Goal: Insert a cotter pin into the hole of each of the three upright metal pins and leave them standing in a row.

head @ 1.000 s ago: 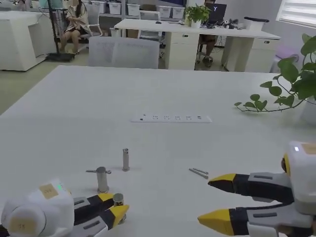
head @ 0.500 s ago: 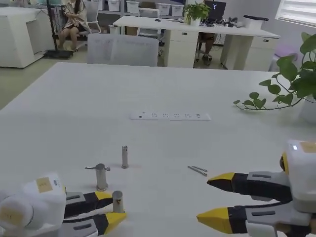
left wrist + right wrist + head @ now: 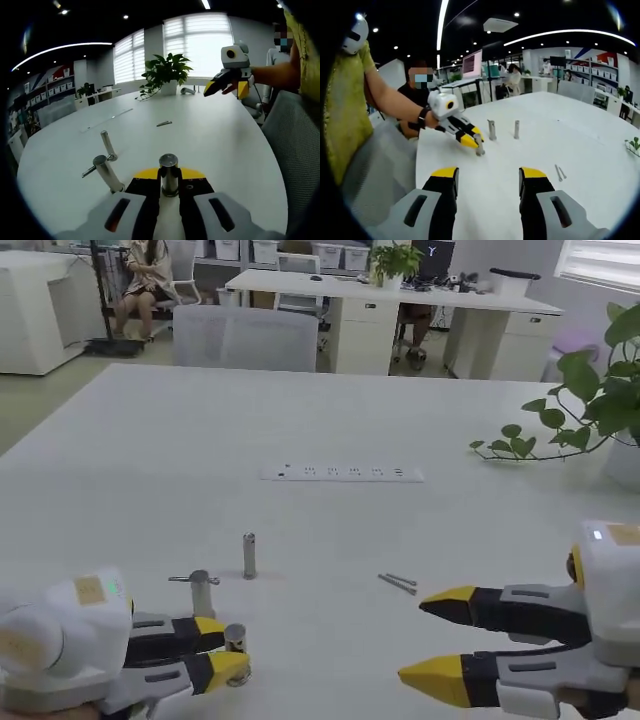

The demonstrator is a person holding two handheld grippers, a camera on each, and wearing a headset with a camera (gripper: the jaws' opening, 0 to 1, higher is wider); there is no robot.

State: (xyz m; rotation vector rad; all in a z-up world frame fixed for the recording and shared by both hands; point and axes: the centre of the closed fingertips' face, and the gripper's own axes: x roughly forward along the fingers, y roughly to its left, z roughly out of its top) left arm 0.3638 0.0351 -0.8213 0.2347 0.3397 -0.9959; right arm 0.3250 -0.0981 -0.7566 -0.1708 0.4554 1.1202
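Note:
Three metal pins stand at the table's near left. My left gripper [image 3: 222,652] is shut on the nearest pin [image 3: 235,639], which stands upright between its yellow tips [image 3: 169,176]. Just behind it a second pin [image 3: 202,592] has a cotter pin through its hole [image 3: 106,171]. The third pin [image 3: 249,555] stands bare farther back [image 3: 107,144]. Two loose cotter pins [image 3: 399,583] lie to the right [image 3: 559,172]. My right gripper [image 3: 414,640] hovers open at the near right, nothing between its fingers [image 3: 489,174].
A white power strip [image 3: 343,474] lies across the table's middle. A leafy plant [image 3: 590,390] hangs over the right edge. A chair back [image 3: 245,338] stands at the far edge, with desks and a seated person beyond.
The head camera has tilted a little, shifting the whole picture. My left gripper stays on the nearest pin with a slight drift. The right gripper holds still and open.

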